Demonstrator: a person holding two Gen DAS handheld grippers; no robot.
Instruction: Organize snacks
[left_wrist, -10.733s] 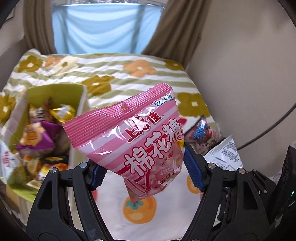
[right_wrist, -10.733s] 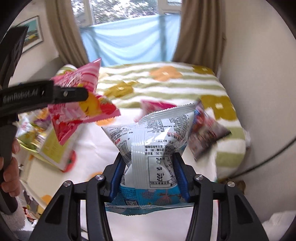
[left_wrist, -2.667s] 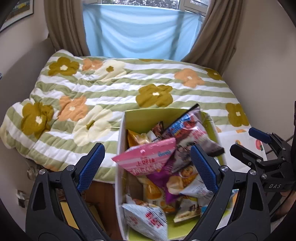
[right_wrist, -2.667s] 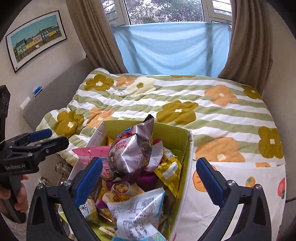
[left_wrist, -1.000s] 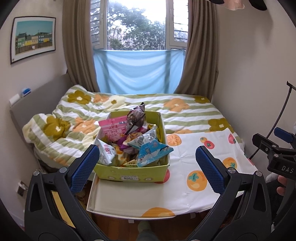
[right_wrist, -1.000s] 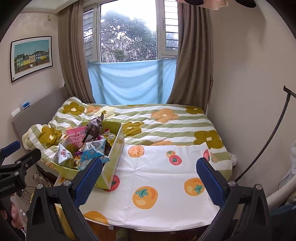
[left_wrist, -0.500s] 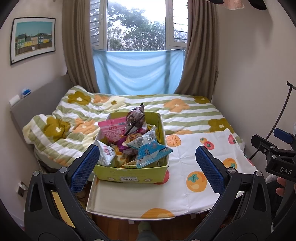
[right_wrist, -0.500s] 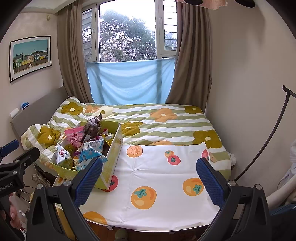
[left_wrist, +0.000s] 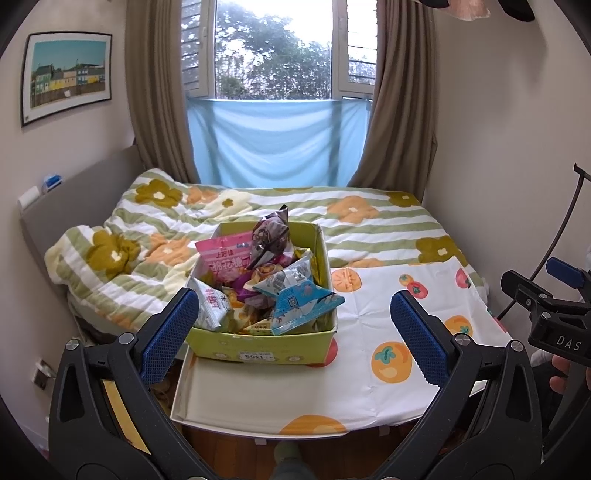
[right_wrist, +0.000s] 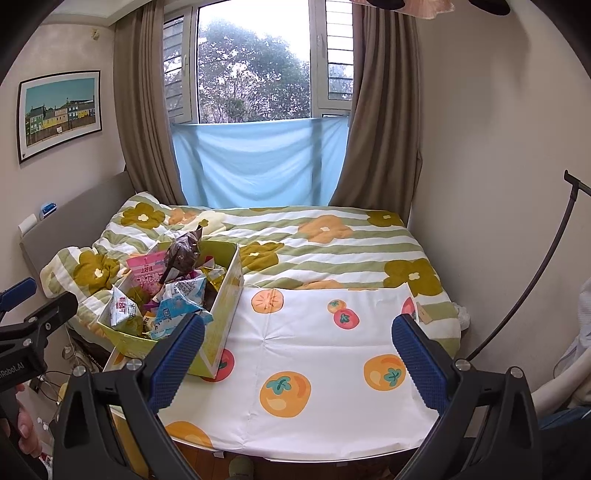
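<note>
The left tool (left_wrist: 293, 334) hangs back from the tabletop (left_wrist: 280, 406) with its blue-padded fingers (left_wrist: 168, 334) spread wide and nothing between them. The right tool (right_wrist: 297, 360) is the same: fingers (right_wrist: 419, 360) far apart, gripping nothing, held off the near edge. Each tool also shows at the side of the other's view, with a bit of a hand (left_wrist: 561, 373) on its handle.

A yellow-green box (left_wrist: 266, 343) sits at the tabletop's far left corner, on a white cloth printed with orange fruit (right_wrist: 314, 354). It is piled full of snack packets: a pink marshmallow bag (left_wrist: 225, 258) at the back left, a dark silvery bag (left_wrist: 269, 236) standing tallest, a blue-and-white packet (left_wrist: 301, 304) jutting over the front right rim, and a white packet (left_wrist: 212, 306) at the front left. The rest of the cloth lies flat. Behind the tabletop is a bed with a flowered striped quilt (right_wrist: 325, 240)
</note>
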